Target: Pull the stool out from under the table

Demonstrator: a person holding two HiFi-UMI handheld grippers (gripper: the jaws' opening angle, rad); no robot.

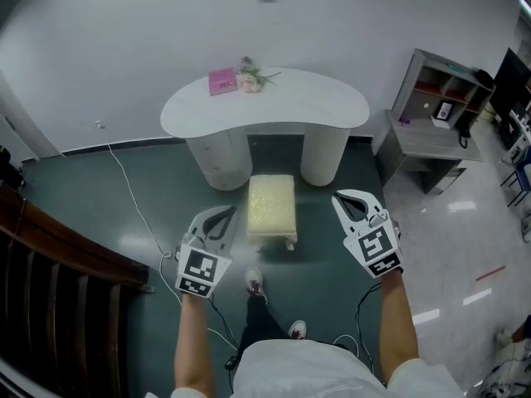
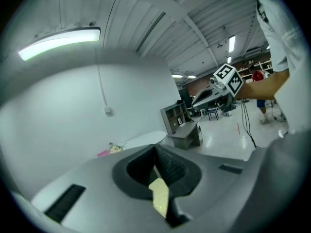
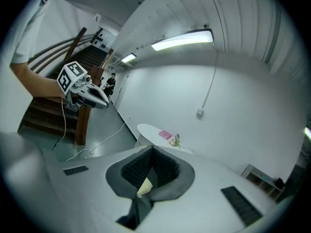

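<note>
Room: dark green floor, white wall, a grey shelf unit (image 1: pixel 436 98) at the right.
Bench (image 1: pixel 323 110): white and curved — a pink book (image 1: pixel 222 81) and flowers (image 1: pixel 251 79) lie on top near the wall.
Stool (image 1: pixel 271 206): pale yellow cushion, on the floor before the bench, its far end between the two bench legs, the rest out in the open.
Left hand-held gripper (image 1: pixel 226 214): jaws closed together, nothing held — at the left of the stool, apart from it.
Right hand-held gripper (image 1: pixel 340 199): jaws closed together, empty, at the stool's other side.
</note>
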